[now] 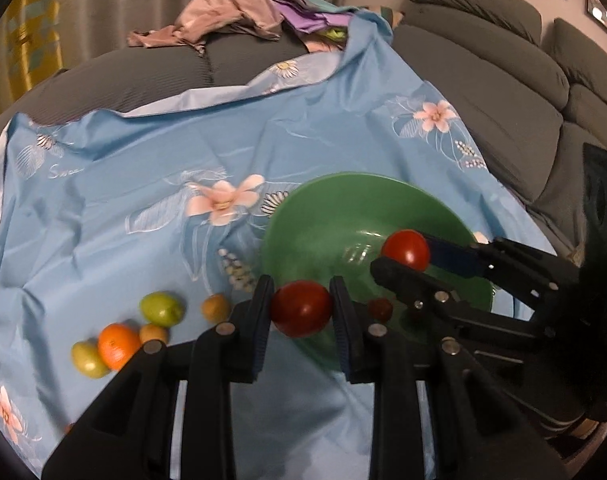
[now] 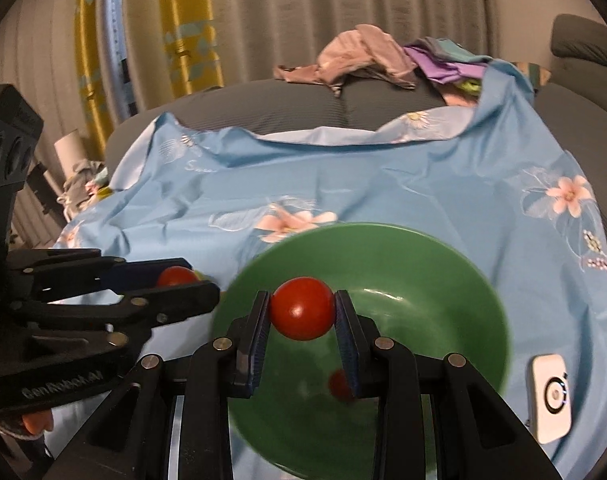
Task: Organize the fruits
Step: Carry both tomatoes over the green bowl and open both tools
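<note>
Left hand-held gripper (image 1: 302, 308): tomato (image 1: 301, 308) pinched. Right hand-held gripper (image 2: 302, 309): second tomato (image 2: 302, 308) pinched above green bowl (image 2: 443, 280). Small tomato (image 2: 339, 384) contained in bowl.

Both wrist views looked steeply down, close above the green bowl (image 1: 303, 216) — the left one from the bowl's left, the right one (image 2: 443, 264) directly over it; they shared the bowl.

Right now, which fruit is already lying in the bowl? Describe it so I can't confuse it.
Find the green bowl on the blue floral cloth. One small red fruit lies loose on its floor. Unlike the two bigger red tomatoes nearby, no gripper holds it.
</note>
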Demonstrator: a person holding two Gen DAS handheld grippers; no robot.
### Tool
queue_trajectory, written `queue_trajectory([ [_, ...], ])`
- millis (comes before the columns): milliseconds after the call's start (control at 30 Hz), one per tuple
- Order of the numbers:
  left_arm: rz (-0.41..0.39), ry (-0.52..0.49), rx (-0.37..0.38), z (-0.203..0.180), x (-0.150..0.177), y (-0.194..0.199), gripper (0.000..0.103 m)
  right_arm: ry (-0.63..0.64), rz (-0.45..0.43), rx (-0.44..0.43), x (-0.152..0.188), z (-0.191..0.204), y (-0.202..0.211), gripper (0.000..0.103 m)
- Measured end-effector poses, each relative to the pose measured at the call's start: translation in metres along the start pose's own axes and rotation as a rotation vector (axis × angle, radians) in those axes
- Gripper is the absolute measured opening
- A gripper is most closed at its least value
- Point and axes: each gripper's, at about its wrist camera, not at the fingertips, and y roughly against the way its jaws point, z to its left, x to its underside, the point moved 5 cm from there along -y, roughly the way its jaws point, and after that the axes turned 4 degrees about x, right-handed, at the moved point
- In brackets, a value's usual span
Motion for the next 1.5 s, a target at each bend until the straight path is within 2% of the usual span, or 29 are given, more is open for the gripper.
queue_trajectory([
  [233,0.053,-0.039,-0.013,-0.013,0.000,-0.024,0.029,-0.026,0.023,0.050,0.007,-0.024,-0.003,0.034],
  [600,0.106,-0.056,-0.043,-0.015,0.005,-0.038,0.029,-0.051,0.054,0.082,0.011,-0.037,-0.008,0.034],
  [633,0.107,-0.056,-0.048,-0.015,0.005,-0.038,0.032,-0.051,0.056,0.085,0.011,-0.037,-0.008,0.034],
  [667,0.107,-0.056,-0.052,-0.016,0.005,-0.038,0.040,-0.050,0.057,0.089,0.011,-0.037,-0.008,0.034],
  [900,0.064,-0.049,-0.048,-0.016,0.001,-0.028,0.058,-0.065,0.043,0.103,0.009,-0.040,-0.005,0.034],
  [967,0.037,-0.042,-0.072,-0.013,0.000,-0.021,0.072,-0.071,0.037,0.104,0.008,-0.041,-0.004,0.034],
  [1100,-0.017,0.031,-0.058,0.000,0.000,-0.003,0.075,-0.065,0.028,0.098,0.007,-0.039,-0.003,0.034],
  [1267,-0.052,0.094,-0.096,0.019,0.007,0.016,0.083,-0.057,0.025,0.091,0.006,-0.034,-0.003,0.033],
  [1500,-0.063,0.178,-0.147,0.046,0.027,0.036,0.087,-0.032,0.003,0.079,0.002,-0.023,0.002,0.034],
])
